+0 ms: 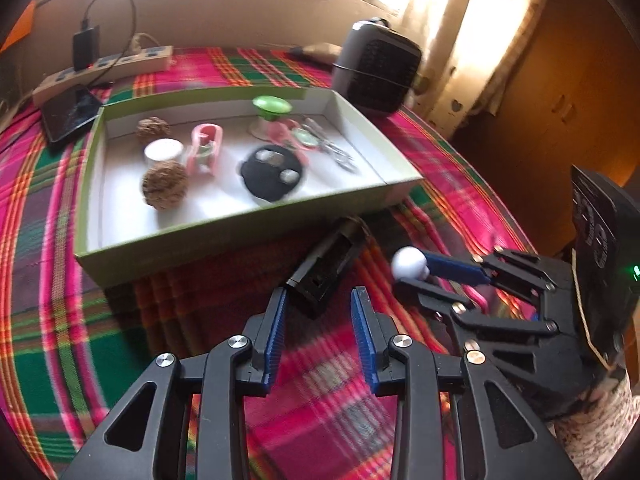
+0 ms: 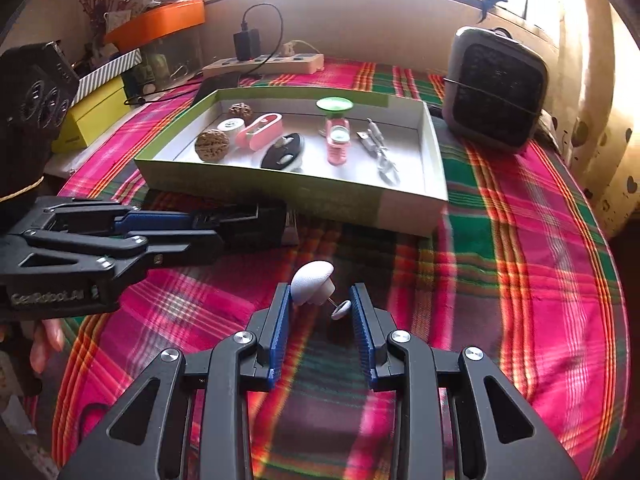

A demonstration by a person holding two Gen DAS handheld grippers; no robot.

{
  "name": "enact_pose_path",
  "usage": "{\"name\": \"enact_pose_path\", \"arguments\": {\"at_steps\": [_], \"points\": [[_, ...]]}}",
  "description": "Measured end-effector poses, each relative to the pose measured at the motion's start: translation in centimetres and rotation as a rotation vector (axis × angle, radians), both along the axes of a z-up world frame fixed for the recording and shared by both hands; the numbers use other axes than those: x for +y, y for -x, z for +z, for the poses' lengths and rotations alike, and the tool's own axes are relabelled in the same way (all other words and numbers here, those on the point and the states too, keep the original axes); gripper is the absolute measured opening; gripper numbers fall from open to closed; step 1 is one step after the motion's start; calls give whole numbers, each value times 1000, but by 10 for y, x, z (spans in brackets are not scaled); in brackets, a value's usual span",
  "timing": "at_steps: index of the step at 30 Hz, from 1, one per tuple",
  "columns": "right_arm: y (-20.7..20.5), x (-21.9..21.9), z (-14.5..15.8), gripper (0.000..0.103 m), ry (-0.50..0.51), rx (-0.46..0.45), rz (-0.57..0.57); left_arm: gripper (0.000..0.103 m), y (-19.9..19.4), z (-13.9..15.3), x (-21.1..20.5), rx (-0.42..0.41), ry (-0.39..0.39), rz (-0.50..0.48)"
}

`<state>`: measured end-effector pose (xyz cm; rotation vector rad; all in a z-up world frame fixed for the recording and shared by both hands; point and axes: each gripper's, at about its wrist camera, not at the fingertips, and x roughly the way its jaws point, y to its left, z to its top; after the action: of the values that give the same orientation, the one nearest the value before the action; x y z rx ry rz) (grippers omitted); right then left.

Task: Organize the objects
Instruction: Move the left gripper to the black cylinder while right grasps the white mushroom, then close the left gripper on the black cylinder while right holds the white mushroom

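Observation:
A green shallow box on the plaid cloth holds two walnuts, a white cap, a pink clip, a black disc, a green-topped piece and metal clippers. My left gripper is open, its fingertips just before a black rectangular object lying on the cloth in front of the box. My right gripper is open around a white mushroom-shaped pin with a small white end cap; it also shows in the left wrist view.
A grey heater stands behind the box at right. A power strip with a charger and a dark phone lie at the back left. A yellow box and clutter stand at far left.

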<state>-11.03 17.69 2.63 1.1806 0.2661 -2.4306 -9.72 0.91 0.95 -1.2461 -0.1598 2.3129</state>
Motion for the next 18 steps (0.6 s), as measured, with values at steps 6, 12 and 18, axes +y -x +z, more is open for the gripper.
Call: {"name": "enact_pose_path", "arguments": {"at_steps": [6, 12, 18], "points": [[-3, 14, 0, 31, 8, 0, -23, 30, -13, -2, 17, -3, 3, -50], [-4, 19, 0, 31, 16, 1, -31, 30, -20, 7, 17, 36, 36, -36], [-4, 23, 0, 31, 33, -3, -30, 33, -14, 3, 16, 56, 100, -3]]}}
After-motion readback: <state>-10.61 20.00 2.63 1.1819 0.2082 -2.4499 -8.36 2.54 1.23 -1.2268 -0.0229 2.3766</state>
